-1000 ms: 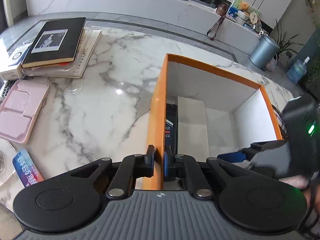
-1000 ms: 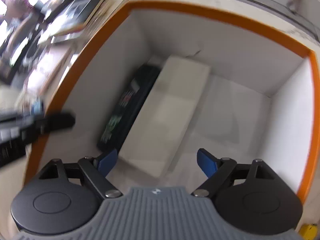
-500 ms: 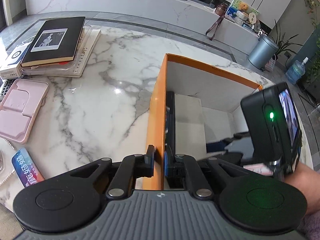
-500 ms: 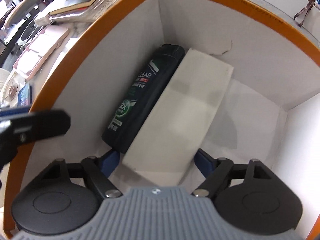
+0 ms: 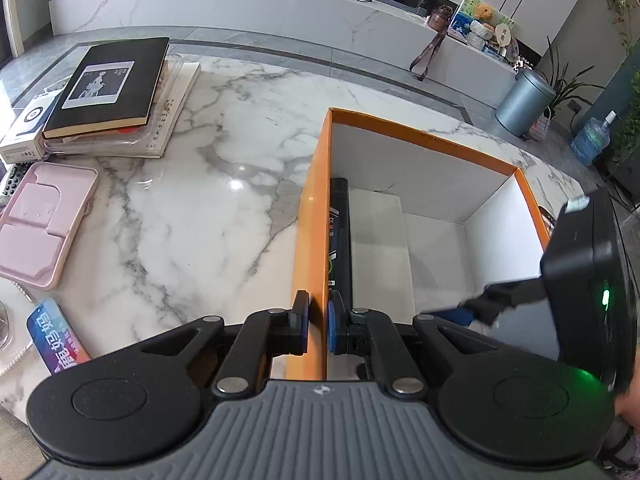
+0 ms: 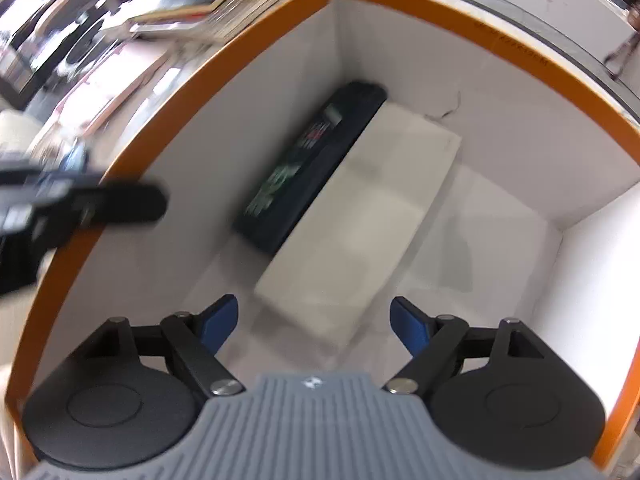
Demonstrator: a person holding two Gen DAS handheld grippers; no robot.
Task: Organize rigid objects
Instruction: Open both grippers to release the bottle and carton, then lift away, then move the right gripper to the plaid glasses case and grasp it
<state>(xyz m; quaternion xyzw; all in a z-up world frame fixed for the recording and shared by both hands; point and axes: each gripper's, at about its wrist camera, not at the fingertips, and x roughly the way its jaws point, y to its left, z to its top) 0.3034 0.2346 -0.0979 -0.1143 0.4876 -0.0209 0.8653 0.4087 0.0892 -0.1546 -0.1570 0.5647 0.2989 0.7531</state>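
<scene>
You've got 2 items in the orange-rimmed, white-walled cardboard box (image 5: pixel 316 216): 1 glossy black plastic shampoo bottle (image 5: pixel 340 236), lying flat along the box's left wall, and 1 matte white rectangular carton (image 6: pixel 360 232) touching its right side. Your left gripper (image 5: pixel 318 322) is clamped on that left wall's rim. Your right gripper (image 6: pixel 312 320) hangs inside w/ jaws spread wide (gripping nothing). Bare floor lies right of the carton. The box sits on the veined marble table (image 5: pixel 192 216).
</scene>
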